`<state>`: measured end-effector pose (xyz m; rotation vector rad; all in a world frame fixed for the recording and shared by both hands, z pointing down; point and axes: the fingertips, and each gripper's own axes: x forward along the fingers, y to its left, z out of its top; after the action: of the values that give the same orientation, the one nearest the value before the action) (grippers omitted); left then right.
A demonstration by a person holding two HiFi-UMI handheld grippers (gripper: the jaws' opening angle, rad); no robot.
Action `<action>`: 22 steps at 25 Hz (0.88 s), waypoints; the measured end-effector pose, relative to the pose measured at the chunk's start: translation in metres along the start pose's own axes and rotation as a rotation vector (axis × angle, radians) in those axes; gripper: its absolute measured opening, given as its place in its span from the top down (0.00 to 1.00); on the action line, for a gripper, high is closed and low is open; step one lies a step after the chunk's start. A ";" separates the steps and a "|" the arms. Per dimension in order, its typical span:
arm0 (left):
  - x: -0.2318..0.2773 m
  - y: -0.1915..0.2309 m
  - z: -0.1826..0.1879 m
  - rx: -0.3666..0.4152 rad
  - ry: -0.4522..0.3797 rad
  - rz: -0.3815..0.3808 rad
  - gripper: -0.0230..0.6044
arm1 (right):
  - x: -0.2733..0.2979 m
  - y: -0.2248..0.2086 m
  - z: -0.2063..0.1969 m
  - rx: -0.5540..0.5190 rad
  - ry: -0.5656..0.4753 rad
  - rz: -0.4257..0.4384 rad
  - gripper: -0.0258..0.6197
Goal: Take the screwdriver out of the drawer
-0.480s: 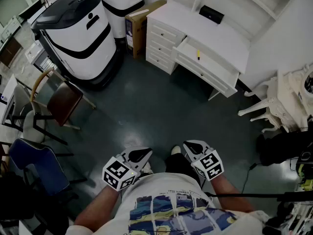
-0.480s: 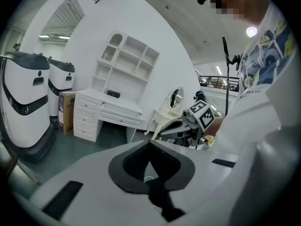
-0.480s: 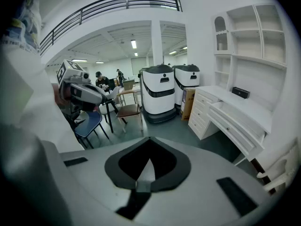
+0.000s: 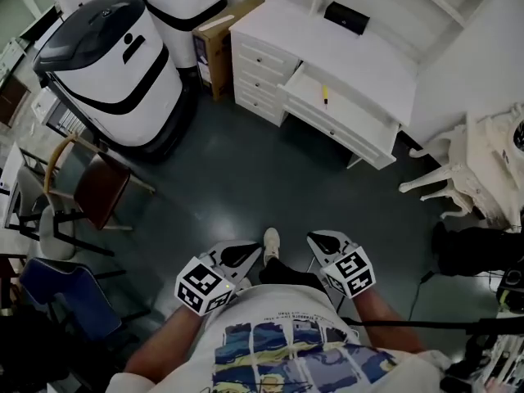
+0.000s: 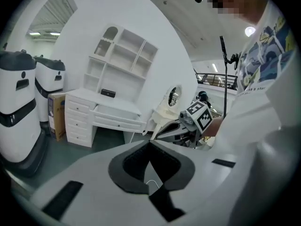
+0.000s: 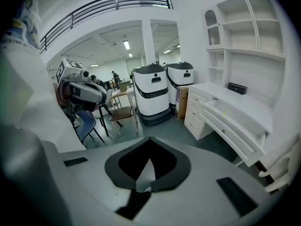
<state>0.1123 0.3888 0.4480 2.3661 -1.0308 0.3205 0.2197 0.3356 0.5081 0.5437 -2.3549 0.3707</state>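
Note:
A yellow-handled screwdriver (image 4: 324, 95) lies in the open top drawer (image 4: 344, 113) of the white desk (image 4: 360, 56) at the far side of the floor. The right gripper view shows it as a faint yellow speck (image 6: 224, 113) in the drawer (image 6: 237, 124). Both grippers are held low by the person's waist, far from the desk. My left gripper (image 4: 248, 254) is shut with nothing in it, its tips (image 5: 149, 143) meeting. My right gripper (image 4: 318, 241) is also shut and empty, with its tips (image 6: 149, 139) together.
Two large white-and-black machines (image 4: 115, 64) and a cardboard box (image 4: 214, 35) stand left of the desk. Chairs (image 4: 90, 187) sit at the left and a white ornate chair (image 4: 458, 178) at the right. A black box (image 4: 345, 19) rests on the desktop. Dark floor (image 4: 270, 178) lies between me and the desk.
The desk and machines have shifted left in the head view as the person steps forward; a shoe now shows between the grippers. Both grippers stay shut at the waist.

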 end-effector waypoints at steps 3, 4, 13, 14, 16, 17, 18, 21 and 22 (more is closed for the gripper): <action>0.024 0.023 0.033 0.033 0.012 0.019 0.94 | 0.018 -0.035 0.027 -0.004 -0.030 0.030 0.92; 0.032 0.031 0.043 0.040 0.018 0.029 0.94 | 0.022 -0.046 0.035 -0.004 -0.041 0.037 0.92; 0.076 0.089 0.104 0.057 0.008 0.091 0.94 | 0.062 -0.135 0.068 0.003 -0.060 0.029 0.91; 0.078 0.096 0.107 0.055 0.006 0.089 0.94 | 0.069 -0.141 0.070 0.014 -0.061 0.023 0.91; 0.083 0.115 0.112 0.050 0.004 0.087 0.94 | 0.083 -0.152 0.074 0.032 -0.055 0.014 0.91; 0.085 0.126 0.115 0.045 0.002 0.085 0.94 | 0.090 -0.157 0.077 0.042 -0.050 0.012 0.91; 0.087 0.136 0.120 0.040 0.000 0.080 0.94 | 0.097 -0.161 0.082 0.052 -0.046 0.010 0.89; 0.094 0.171 0.135 0.046 -0.003 0.049 0.94 | 0.119 -0.179 0.099 0.081 -0.034 -0.015 0.84; 0.097 0.183 0.140 0.051 -0.003 0.034 0.94 | 0.126 -0.186 0.103 0.095 -0.027 -0.032 0.80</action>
<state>0.0448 0.1479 0.4412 2.3971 -1.0778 0.3605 0.1653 0.0971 0.5403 0.6337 -2.3611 0.4654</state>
